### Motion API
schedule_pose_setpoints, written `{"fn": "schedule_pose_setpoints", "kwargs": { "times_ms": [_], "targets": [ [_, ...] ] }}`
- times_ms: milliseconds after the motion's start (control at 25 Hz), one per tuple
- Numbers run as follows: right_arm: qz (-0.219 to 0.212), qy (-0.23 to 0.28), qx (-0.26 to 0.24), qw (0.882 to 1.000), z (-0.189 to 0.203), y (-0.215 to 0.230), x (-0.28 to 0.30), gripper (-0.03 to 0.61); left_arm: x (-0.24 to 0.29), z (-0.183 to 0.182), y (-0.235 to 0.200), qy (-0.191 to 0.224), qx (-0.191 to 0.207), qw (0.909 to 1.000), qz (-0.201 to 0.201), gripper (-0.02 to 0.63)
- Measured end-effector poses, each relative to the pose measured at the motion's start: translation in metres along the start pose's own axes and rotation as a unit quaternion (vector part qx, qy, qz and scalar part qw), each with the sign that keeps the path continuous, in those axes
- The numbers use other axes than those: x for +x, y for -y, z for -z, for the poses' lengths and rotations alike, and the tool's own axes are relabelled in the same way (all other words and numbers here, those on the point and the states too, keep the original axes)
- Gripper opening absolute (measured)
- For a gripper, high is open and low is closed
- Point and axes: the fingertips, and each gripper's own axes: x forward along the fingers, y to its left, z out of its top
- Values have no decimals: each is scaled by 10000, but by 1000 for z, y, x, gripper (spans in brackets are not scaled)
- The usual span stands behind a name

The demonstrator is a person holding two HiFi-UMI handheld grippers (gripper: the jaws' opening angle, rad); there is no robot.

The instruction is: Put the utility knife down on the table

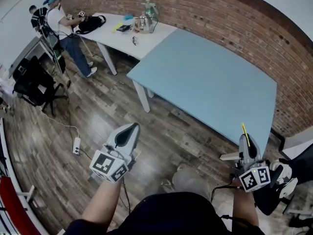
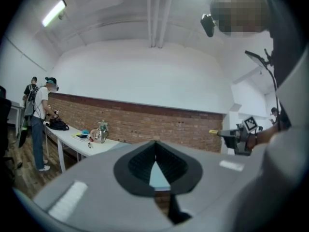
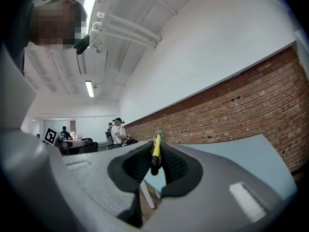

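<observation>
Utility knife (image 3: 156, 148), slim and yellow, is clamped between ribbed pads (image 3: 139, 162) of right gripper (image 3: 155, 154), long axis aimed toward flat blue table (image 1: 205, 82); left gripper (image 2: 155, 148) is closed, empty.

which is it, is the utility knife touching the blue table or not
Apart. The right gripper view shows the utility knife clamped between the right gripper's fingers, with the blue table lying below and beyond it.

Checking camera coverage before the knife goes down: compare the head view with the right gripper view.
Only the head view shows a power strip on the floor and the marker cube on the right gripper. Only the right gripper view shows the ceiling lights. Both show the yellow utility knife clamped in that gripper, the blue table and the brick wall.
</observation>
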Motion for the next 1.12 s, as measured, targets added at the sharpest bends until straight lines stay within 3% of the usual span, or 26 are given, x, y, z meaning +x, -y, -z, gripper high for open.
{"fn": "schedule_pose_setpoints", "kwargs": {
  "times_ms": [160, 560, 1120],
  "targets": [
    [7, 8, -14, 10000, 0, 11, 23, 46, 16, 1, -13, -2, -130, 9999, -25, -14],
    [-74, 112, 183, 9997, 11, 50, 119, 46, 71, -14, -67, -43, 161, 9993, -334, -14],
    [-116, 32, 176, 9998, -11, 134, 257, 46, 233, -34, -121, -236, 137, 9993, -265, -14]
  ]
}}
